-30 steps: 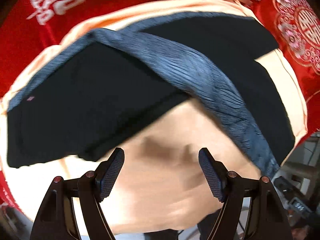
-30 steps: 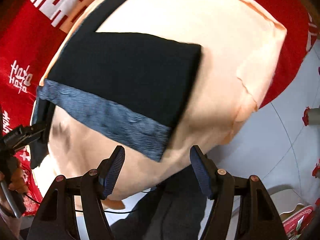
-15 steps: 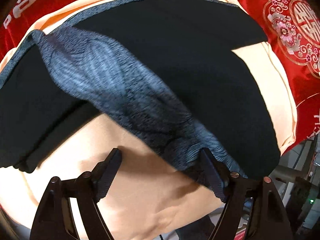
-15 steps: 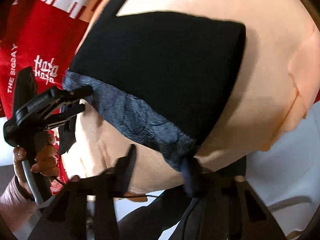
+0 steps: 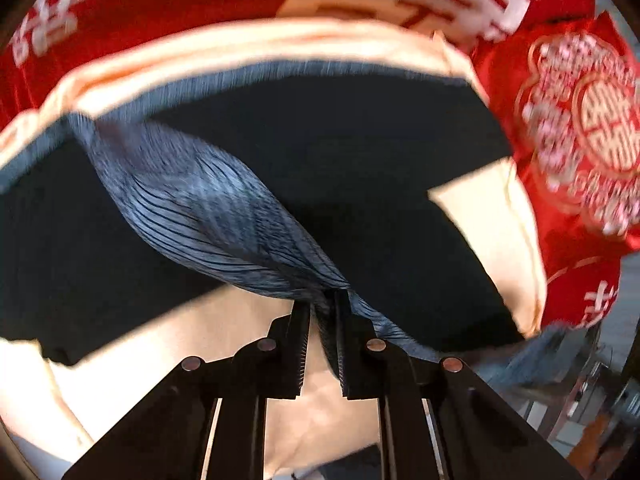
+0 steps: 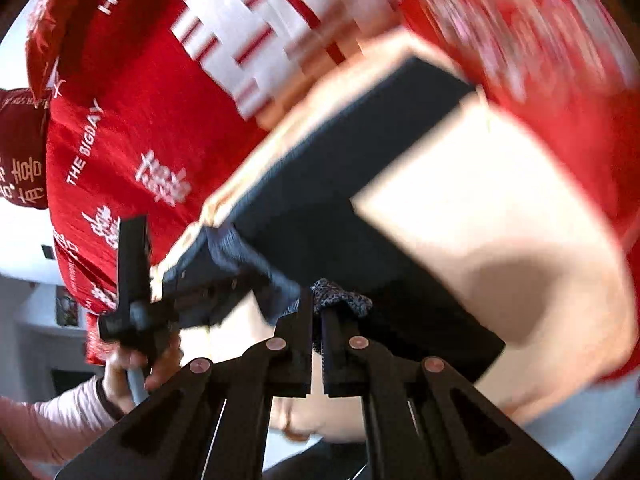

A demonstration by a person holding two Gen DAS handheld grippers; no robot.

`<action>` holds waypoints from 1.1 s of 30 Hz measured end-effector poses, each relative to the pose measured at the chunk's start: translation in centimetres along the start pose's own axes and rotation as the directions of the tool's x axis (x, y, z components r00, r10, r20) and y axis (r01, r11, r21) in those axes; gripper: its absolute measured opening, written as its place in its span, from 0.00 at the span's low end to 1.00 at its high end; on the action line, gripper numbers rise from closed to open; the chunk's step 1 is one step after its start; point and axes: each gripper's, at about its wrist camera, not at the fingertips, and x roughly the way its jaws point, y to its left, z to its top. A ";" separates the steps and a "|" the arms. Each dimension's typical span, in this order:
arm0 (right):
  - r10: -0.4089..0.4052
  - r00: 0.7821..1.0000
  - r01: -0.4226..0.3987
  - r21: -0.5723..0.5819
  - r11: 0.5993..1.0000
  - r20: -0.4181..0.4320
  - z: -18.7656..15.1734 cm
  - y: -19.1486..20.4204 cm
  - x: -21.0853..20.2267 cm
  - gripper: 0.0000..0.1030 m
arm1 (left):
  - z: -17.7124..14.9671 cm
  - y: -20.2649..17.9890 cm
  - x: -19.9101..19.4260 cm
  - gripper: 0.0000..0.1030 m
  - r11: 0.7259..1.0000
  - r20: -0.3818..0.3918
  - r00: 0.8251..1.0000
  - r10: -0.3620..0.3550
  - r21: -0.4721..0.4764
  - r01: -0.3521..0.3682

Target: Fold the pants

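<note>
Black pants with a blue-grey ribbed waistband lie on a peach cloth. My left gripper is shut on the waistband, which bunches and twists up from the cloth. In the right wrist view my right gripper is shut on the other end of the waistband, and the black pants stretch away from it. The left gripper and the hand holding it show at the left there.
A red bedspread with white lettering lies under the peach cloth. A red embroidered cushion sits at the far right. Floor and furniture show beyond the bed's right edge.
Both grippers have moved onto the waistband and closed on it. The waistband now bunches and lifts off the peach cloth at both ends.
</note>
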 end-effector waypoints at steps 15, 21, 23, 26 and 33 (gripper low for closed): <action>-0.347 0.933 0.358 -0.176 0.917 0.091 21.6 0.0 7.0 0.12 | 6.3 7.4 -4.3 0.85 0.961 0.195 0.945 0.264 -0.134 -0.241; -0.327 0.934 0.350 -0.193 0.917 0.142 21.4 0.9 6.7 0.78 | 7.3 8.8 0.0 0.85 0.909 0.129 0.902 0.413 -0.128 -0.397; -0.296 0.939 0.331 -0.237 0.913 0.173 19.8 1.8 5.2 0.78 | 7.6 8.9 1.0 0.85 0.898 0.116 0.892 0.437 -0.114 -0.425; -0.261 0.958 0.281 -0.210 0.936 0.120 16.2 0.8 4.5 0.78 | 8.2 9.4 2.2 0.85 0.886 0.095 0.883 0.459 -0.117 -0.448; -0.373 0.926 0.377 0.095 0.921 -0.060 12.4 -8.0 9.1 0.51 | 8.7 9.5 3.1 0.85 0.880 0.088 0.877 0.472 -0.113 -0.461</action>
